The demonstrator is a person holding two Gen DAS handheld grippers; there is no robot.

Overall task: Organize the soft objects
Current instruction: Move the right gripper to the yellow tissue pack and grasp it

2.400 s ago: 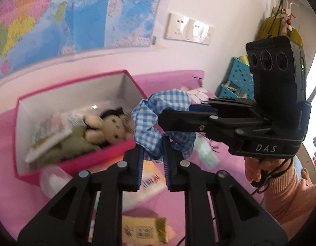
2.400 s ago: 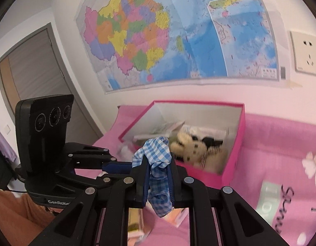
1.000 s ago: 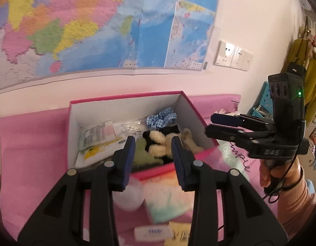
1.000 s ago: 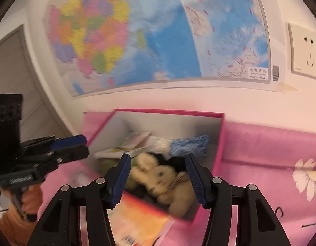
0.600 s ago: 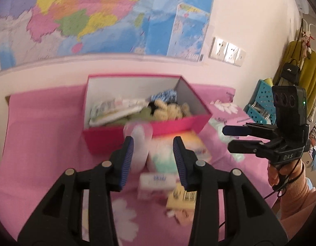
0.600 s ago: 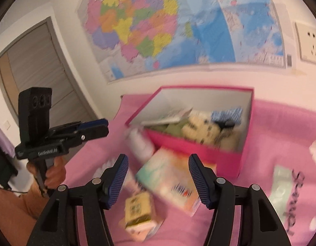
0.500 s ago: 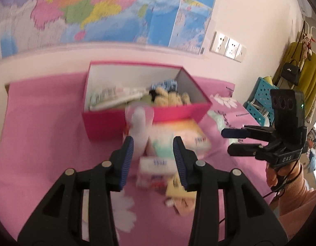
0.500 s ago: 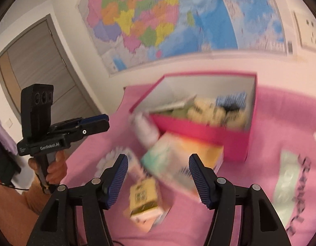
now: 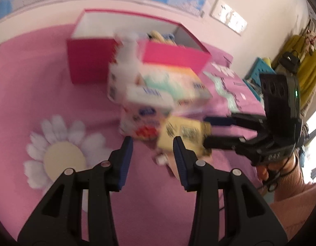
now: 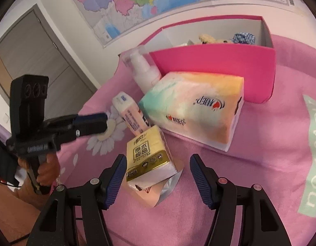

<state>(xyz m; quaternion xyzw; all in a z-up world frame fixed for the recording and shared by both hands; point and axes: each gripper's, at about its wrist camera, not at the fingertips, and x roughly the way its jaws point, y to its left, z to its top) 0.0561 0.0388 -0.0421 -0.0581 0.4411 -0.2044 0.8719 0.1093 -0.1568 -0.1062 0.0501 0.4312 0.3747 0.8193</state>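
Observation:
A pink box (image 10: 235, 71) stands on the pink cloth and holds a teddy bear (image 10: 208, 39) and a blue checked scrunchie (image 10: 244, 38). In front of it lie a large tissue pack (image 10: 196, 106), a yellow tissue pack (image 10: 147, 157) and a slim tissue pack (image 10: 130, 116). My right gripper (image 10: 158, 174) is open and empty, low over the yellow pack. My left gripper (image 9: 152, 153) is open and empty, just before the yellow pack (image 9: 182, 135) and the slim pack (image 9: 145, 110). The box (image 9: 90, 61) shows blurred behind.
A white pump bottle (image 10: 141, 69) stands left of the box. A silver-edged pouch (image 10: 168, 188) lies under the yellow pack. A small white cap (image 9: 161, 160) lies near my left fingers. A blue crate (image 9: 258, 71) and a door (image 10: 34, 57) stand off the cloth.
Both grippers let go of the checked scrunchie, which now lies in the box. Both have drawn back from the box and dropped low toward the tissue packs in front.

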